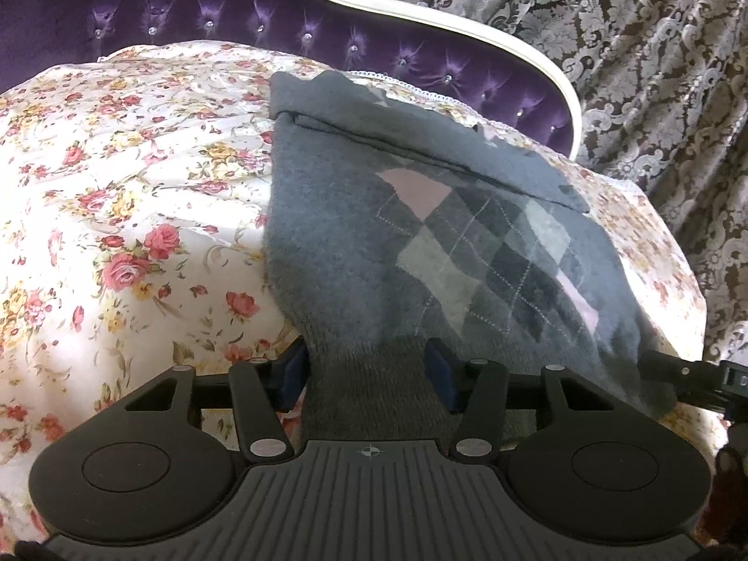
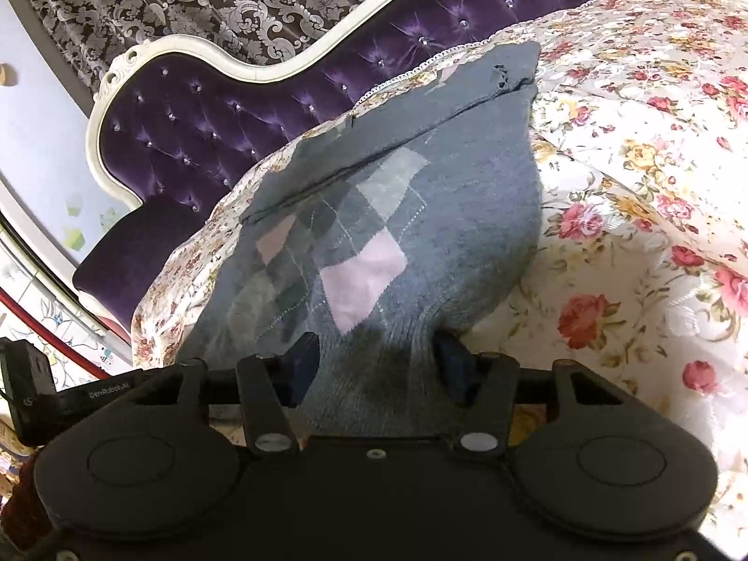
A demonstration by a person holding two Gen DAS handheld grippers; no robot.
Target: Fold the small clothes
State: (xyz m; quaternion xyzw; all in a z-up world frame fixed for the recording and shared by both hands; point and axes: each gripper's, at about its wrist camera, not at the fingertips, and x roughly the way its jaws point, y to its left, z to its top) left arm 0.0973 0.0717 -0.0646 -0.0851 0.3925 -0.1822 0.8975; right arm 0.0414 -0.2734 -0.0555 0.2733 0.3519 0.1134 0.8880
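Left wrist: floral bedspread (image 1: 140, 215), purple headboard (image 1: 233, 23).

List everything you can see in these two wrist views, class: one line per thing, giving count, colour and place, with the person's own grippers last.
Knit garment: one, grey with an argyle pattern of pink, light grey and dark diamonds; lying on the bedspread, far end folded over, near ribbed hem held by both grippers.
Bedspread: one, cream with red and yellow roses; covering the surface under the garment.
Headboard: one, purple tufted with studs, white curved frame; behind the bedspread.
Curtain: one, brown with silver-grey damask pattern; behind the headboard.
Left gripper: one, black with blue pads; closed on the garment's hem.
Right gripper: one, black with blue pads; closed on the same hem.
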